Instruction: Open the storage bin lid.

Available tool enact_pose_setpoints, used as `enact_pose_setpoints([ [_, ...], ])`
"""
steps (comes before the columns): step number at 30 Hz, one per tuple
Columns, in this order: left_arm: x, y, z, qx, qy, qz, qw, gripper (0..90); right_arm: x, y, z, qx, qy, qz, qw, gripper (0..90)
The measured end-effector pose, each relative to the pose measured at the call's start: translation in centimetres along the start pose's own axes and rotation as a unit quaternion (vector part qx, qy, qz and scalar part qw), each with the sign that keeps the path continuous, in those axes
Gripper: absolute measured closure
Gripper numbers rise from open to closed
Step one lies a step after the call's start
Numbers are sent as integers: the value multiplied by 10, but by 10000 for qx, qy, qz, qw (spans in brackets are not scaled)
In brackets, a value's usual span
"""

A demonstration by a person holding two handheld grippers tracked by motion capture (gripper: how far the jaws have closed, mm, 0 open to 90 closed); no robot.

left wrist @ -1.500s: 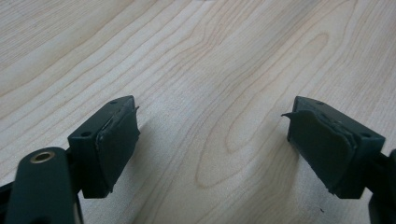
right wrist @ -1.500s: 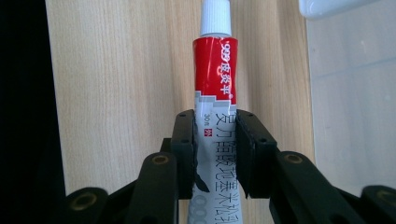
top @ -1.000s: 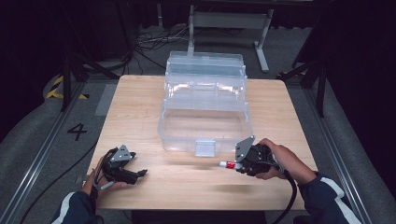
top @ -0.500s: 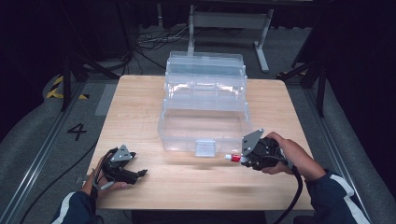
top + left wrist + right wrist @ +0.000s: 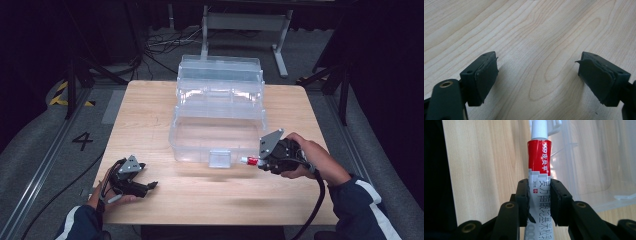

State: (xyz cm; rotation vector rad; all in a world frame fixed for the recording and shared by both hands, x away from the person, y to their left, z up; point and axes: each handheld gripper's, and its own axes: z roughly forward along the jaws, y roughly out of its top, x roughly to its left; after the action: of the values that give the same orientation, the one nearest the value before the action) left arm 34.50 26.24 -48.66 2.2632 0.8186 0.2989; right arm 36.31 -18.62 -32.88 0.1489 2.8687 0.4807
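1. The left gripper (image 5: pixel 150 186) is resting near the table's (image 5: pixel 150 115) front left corner, jaws spread, holding nothing.
2. The clear box (image 5: pixel 218 115) is sitting open mid-table, apparently empty.
3. The right gripper (image 5: pixel 256 162) is clamping a red-and-white tube (image 5: pixel 540 167) beside the box's front right corner; stowing it probably remains.

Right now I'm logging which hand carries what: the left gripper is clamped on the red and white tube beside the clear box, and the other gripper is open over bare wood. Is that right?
Not quite: the sides are swapped. The right gripper is clamped on the red and white tube beside the clear box, as the right gripper view shows. The left gripper is the one open over bare wood.
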Motion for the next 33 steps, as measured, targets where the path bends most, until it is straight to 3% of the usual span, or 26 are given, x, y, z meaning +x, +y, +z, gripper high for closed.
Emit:
enact_pose_setpoints([
  [13, 0, 0, 0, 3, 5, -6, 10000, 163, -11, 10, -8, 37, -123, -52, 9999, 709],
  [17, 0, 0, 0, 10, 18, -11, 10000, 161, -18, 12, -14, -79, -164, 4, 9998, 709],
  [33, 0, 1, 1, 20, 28, -15, 10000, 155, -42, 19, -8, -34, -168, 113, 9998, 709],
])
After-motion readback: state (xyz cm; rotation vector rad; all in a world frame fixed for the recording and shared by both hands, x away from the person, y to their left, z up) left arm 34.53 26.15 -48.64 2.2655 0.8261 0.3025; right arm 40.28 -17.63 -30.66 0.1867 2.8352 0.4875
